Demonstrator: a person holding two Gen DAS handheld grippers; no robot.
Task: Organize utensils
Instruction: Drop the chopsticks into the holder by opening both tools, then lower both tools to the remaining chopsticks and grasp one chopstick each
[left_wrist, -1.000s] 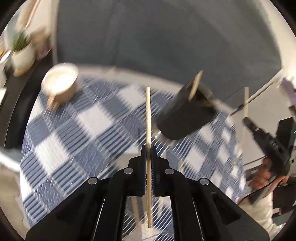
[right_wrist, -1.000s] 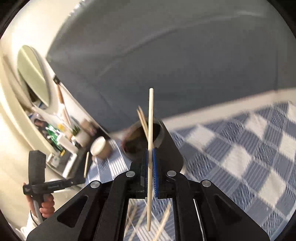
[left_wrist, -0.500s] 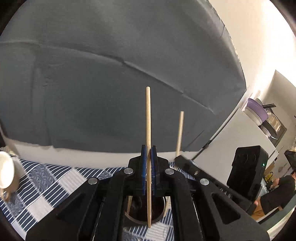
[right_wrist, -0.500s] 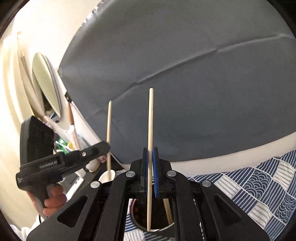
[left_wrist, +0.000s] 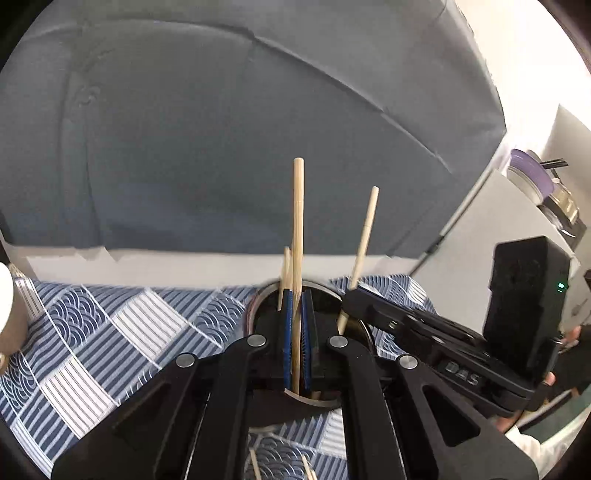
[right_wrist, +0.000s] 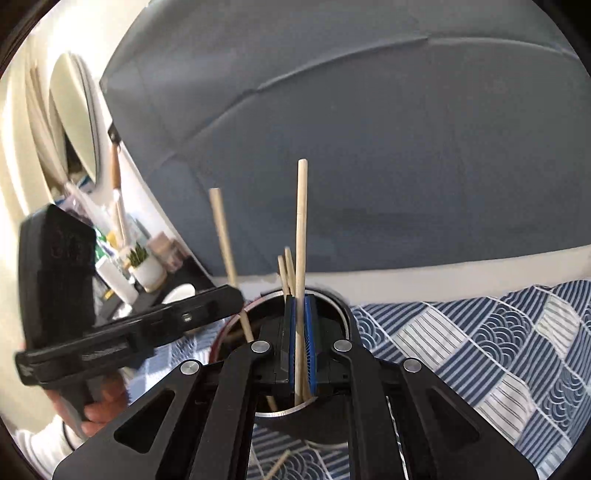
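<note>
You are holding both grippers over the dark cylindrical holder (left_wrist: 258, 306), which is sitting low and centre in both wrist views on the blue-and-white patterned tablecloth (left_wrist: 110, 332).

The left gripper (left_wrist: 296, 332) is clenching one wooden chopstick (left_wrist: 297, 221) between its blue pads; the stick is standing upright, with its lower end dipping inside the holder's rim.

The right gripper (right_wrist: 300, 343) is likewise gripping a second chopstick (right_wrist: 301, 229), which is upright with its lower tip inside the holder's mouth (right_wrist: 332, 299).

Each gripper is showing in the other's view: in the left wrist view the right one is reaching in from the right edge, its stick leaning at centre right; in the right wrist view the left one is coming in from the left edge, with a hand (right_wrist: 99, 402) wrapping its grip at lower left.

Count: two held chopsticks, one per gripper. Two more stick ends (right_wrist: 286, 269) are already poking up from the holder in the right wrist view. At least two loose sticks (left_wrist: 255, 465) are lying on the cloth at the bottom edge of the left wrist view.

Surroundings: a grey-blue sofa back (left_wrist: 221, 129) is filling the upper frame. A small potted plant (right_wrist: 146, 266) and bottles are crowding a shelf at left of the right wrist view. A white mug (left_wrist: 7, 306) is cutting in at the left edge of the left wrist view.
</note>
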